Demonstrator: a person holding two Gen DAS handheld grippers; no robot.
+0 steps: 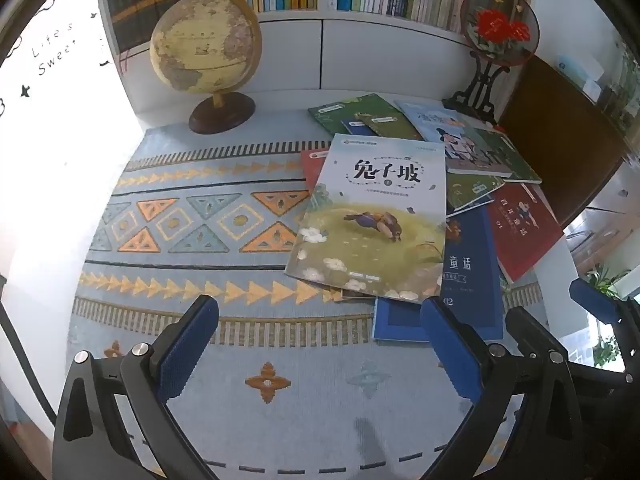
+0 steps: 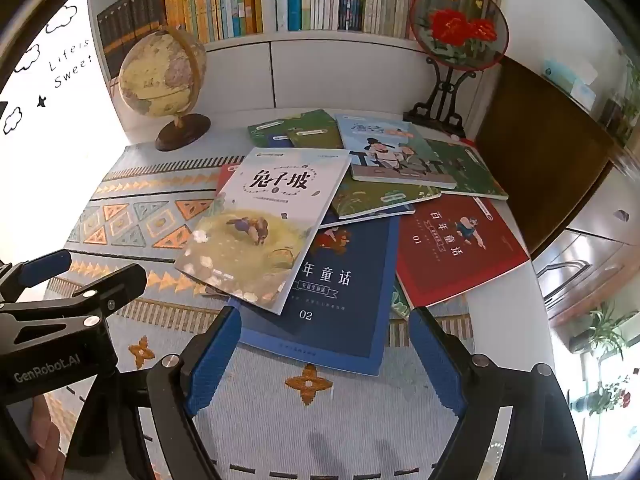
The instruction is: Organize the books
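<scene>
Several thin paperback books are seen scattered in an overlapping pile on the right part of a pale blue patterned woven mat [image 1: 208,216] covering the worktop. Topmost is a pale book with a green meadow cover [image 1: 374,220], resting partly on a dark blue book [image 2: 340,296]; a red book [image 2: 456,248] lies to the right. A cream globe on a dark wooden base [image 1: 206,46] is noted at far left, a round red-flower fan on a black stand [image 2: 460,26] at far right. The left claw [image 1: 320,344] and right claw [image 2: 324,356] are both held wide, empty, above the near mat.
</scene>
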